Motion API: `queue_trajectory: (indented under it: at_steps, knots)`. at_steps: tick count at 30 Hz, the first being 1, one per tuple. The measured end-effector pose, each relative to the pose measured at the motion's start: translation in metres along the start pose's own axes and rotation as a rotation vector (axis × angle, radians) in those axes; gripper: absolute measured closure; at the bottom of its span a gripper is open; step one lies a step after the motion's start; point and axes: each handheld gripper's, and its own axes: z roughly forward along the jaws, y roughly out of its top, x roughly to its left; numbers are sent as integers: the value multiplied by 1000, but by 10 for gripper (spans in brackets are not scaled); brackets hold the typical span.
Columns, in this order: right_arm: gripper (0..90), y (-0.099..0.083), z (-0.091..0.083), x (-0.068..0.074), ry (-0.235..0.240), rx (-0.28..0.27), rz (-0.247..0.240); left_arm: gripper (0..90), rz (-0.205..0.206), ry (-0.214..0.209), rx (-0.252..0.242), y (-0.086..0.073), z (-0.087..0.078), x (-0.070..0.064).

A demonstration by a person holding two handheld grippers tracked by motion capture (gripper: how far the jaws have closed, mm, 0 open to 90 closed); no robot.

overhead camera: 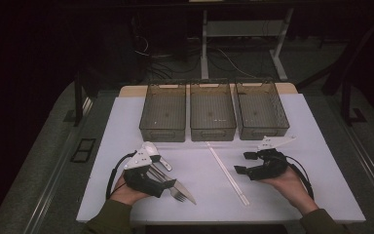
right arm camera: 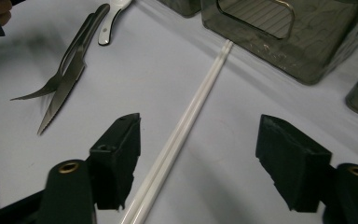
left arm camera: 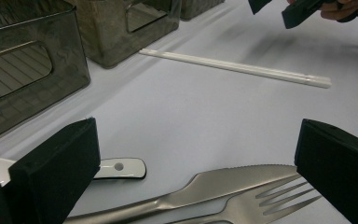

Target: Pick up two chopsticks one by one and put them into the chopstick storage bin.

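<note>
1. We hold the left gripper at about 7 o'clock on the table. Its jaws are spread wide and empty, low over the knife and fork.
2. Knife and fork lie side by side, touching or nearly so, tips pointing toward 5 o'clock. The white spoon lies just beside them at 10 o'clock of the pair.
3. Our right gripper sits at 4 o'clock, jaws also released and empty. The white chopsticks run along the table between the jaws in the right gripper view.
4. Three grey bins stand in a row at 12 o'clock; their contents are too dim to tell.
5. Risk, left: closing here likely catches knife and fork together, since they overlap. One could then slip out mid-lift.
6. Risk, left: flat metal on a smooth table; the pads may skate over it instead of getting under.
7. Risk, right: the chopsticks are thin and paired, so a pinch could grab one and roll the other away.
8. Risk, right: an off-centre grip would let the long sticks tilt and clip a bin wall.
</note>
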Motion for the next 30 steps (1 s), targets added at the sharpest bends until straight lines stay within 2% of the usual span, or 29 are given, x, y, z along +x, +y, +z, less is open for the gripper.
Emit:
queue_trajectory:
  at_steps: [7, 11, 15, 24, 30]
  knots:
    - [446, 8, 14, 2, 13, 19, -3, 0, 4, 2, -4, 0, -1, 1]
    - [553, 13, 29, 5, 25, 49, -8, 0, 5, 3, -1, 0, -1, 1]
    - [621, 17, 40, 5, 32, 60, -7, 0, 1, 2, -3, -1, -1, 1]
    - [704, 17, 53, 5, 16, 112, -18, 0, -6, 3, -6, -1, -1, 2]
    - [743, 16, 50, 8, 7, 130, -21, 0, -2, 6, -4, -1, -3, 2]
